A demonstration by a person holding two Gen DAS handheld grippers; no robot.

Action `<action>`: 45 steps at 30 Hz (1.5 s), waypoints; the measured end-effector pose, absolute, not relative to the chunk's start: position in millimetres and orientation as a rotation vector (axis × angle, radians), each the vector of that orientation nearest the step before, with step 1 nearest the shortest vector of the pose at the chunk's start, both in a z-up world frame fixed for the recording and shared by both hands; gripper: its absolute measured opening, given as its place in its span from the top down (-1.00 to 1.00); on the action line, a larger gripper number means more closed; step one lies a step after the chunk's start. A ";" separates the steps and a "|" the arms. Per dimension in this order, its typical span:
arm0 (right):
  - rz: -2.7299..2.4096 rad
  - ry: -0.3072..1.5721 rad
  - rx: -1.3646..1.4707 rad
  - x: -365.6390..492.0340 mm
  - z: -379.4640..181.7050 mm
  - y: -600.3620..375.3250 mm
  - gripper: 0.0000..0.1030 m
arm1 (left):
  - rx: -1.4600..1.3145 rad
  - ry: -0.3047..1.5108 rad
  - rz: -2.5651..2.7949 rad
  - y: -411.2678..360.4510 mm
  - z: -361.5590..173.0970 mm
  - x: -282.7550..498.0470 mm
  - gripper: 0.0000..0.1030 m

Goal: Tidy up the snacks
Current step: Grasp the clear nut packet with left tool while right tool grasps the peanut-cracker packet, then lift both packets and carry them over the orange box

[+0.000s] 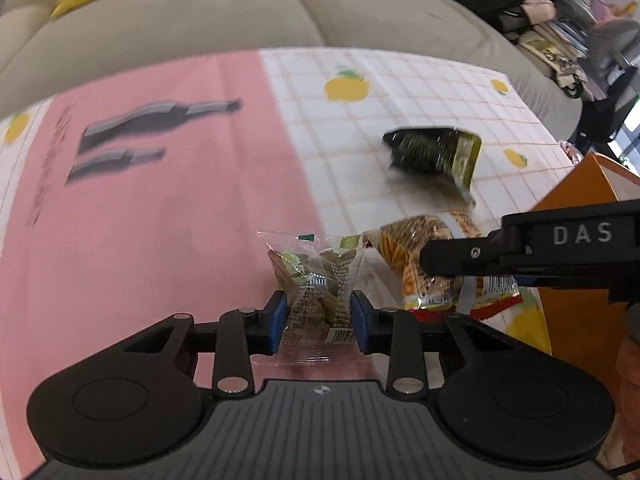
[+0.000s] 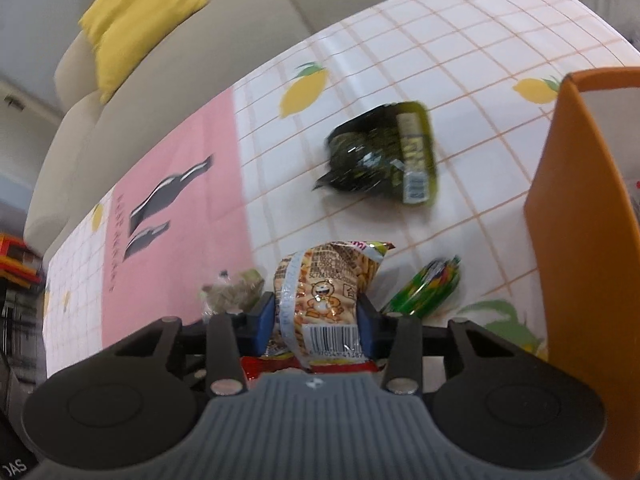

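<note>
A clear packet of green-brown snack pieces (image 1: 320, 276) lies on the pink mat, and my left gripper (image 1: 319, 316) is shut on it, the blue pads pinching its lower half. To its right lies an orange packet with a cartoon tiger (image 2: 320, 288), with my right gripper (image 2: 316, 316) shut on it across the barcode end. In the left wrist view the same orange packet (image 1: 416, 240) shows under the right gripper's black finger (image 1: 460, 256). The clear packet (image 2: 236, 292) appears blurred at the left of the right wrist view.
A dark green packet (image 1: 434, 156) (image 2: 384, 156) lies further out on the lemon-print cloth (image 1: 400, 92). A small green striped packet (image 2: 424, 290) sits by the orange box (image 2: 580, 220) at the right. A beige sofa (image 1: 200, 12) with a yellow cushion stands behind the table.
</note>
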State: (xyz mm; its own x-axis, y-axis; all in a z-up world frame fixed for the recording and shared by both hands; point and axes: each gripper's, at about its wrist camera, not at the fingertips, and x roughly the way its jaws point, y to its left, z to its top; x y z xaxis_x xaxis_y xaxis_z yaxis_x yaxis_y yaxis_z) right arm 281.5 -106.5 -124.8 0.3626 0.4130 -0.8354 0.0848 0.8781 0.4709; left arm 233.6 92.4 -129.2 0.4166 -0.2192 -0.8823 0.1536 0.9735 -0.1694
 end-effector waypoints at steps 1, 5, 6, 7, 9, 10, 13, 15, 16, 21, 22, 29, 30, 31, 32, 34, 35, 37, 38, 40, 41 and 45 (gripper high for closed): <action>0.234 1.193 0.474 275.9 -123.4 -105.2 0.22 | -0.073 1.127 -0.230 94.1 -128.3 227.3 0.26; 0.276 1.183 0.416 242.7 -115.6 -100.4 0.22 | -0.100 1.181 -0.216 102.2 -124.5 194.7 0.26; 0.285 1.179 0.400 233.2 -113.8 -100.0 0.22 | -0.102 1.187 -0.214 104.0 -123.6 186.0 0.26; 0.294 1.175 0.390 225.1 -112.6 -99.9 0.22 | -0.103 1.192 -0.212 104.7 -123.4 180.5 0.26; 0.314 1.172 0.371 207.8 -110.6 -100.4 0.22 | -0.100 1.193 -0.218 107.6 -123.2 166.6 0.26; 0.325 1.172 0.362 200.0 -110.1 -100.4 0.22 | -0.097 1.188 -0.221 107.5 -123.1 161.8 0.26; 0.328 1.176 0.316 180.1 -113.8 -100.2 0.22 | -0.072 1.153 -0.193 107.0 -124.0 149.6 0.23; 0.320 1.173 0.300 172.0 -118.3 -101.7 0.21 | -0.052 1.118 -0.167 105.3 -124.5 143.6 0.20; 0.314 1.170 0.287 167.7 -120.7 -102.2 0.21 | -0.058 1.113 -0.167 105.1 -125.2 141.4 0.15; 0.318 1.125 0.264 157.1 -125.1 -103.8 0.14 | -0.092 1.103 -0.154 102.4 -129.2 136.4 -0.37; 0.319 1.113 0.253 156.2 -125.0 -102.8 0.05 | -0.090 1.108 -0.147 100.6 -130.3 135.3 -0.42; 0.304 1.011 0.093 146.7 -126.4 -92.7 -0.37 | -0.191 1.025 -0.042 101.8 -134.6 129.1 -0.41; 0.296 1.002 0.078 146.6 -127.0 -92.2 -0.37 | -0.195 1.014 -0.033 102.5 -134.7 128.6 -0.40; 0.286 0.998 0.069 146.9 -127.6 -91.9 -0.37 | -0.189 1.002 -0.027 102.2 -134.2 127.9 -0.39; 0.284 0.997 0.067 147.7 -128.6 -92.5 -0.37 | -0.176 1.000 -0.023 101.6 -134.8 128.0 -0.36; 0.280 1.005 0.072 149.2 -130.0 -93.3 -0.37 | -0.165 1.016 -0.013 100.7 -138.3 129.0 -0.22; 0.276 1.007 0.072 149.6 -130.6 -93.3 -0.37 | -0.165 1.023 -0.010 101.1 -140.5 128.9 -0.13; 0.269 1.011 0.052 149.0 -131.4 -90.7 -0.37 | -0.168 1.025 -0.001 101.9 -143.9 127.2 -0.07; 0.269 1.009 0.036 148.0 -131.1 -89.0 -0.36 | -0.174 1.018 -0.004 102.5 -144.3 125.9 -0.02; 0.265 1.003 -0.001 146.0 -131.2 -85.1 -0.31 | -0.179 1.013 -0.006 102.1 -144.2 124.6 0.03; 0.272 1.000 -0.009 144.6 -131.4 -84.5 -0.29 | -0.172 1.011 -0.005 101.6 -143.9 124.3 0.05; 0.282 0.990 -0.031 141.9 -129.5 -81.3 -0.17 | -0.169 1.010 -0.011 100.4 -141.7 123.2 0.09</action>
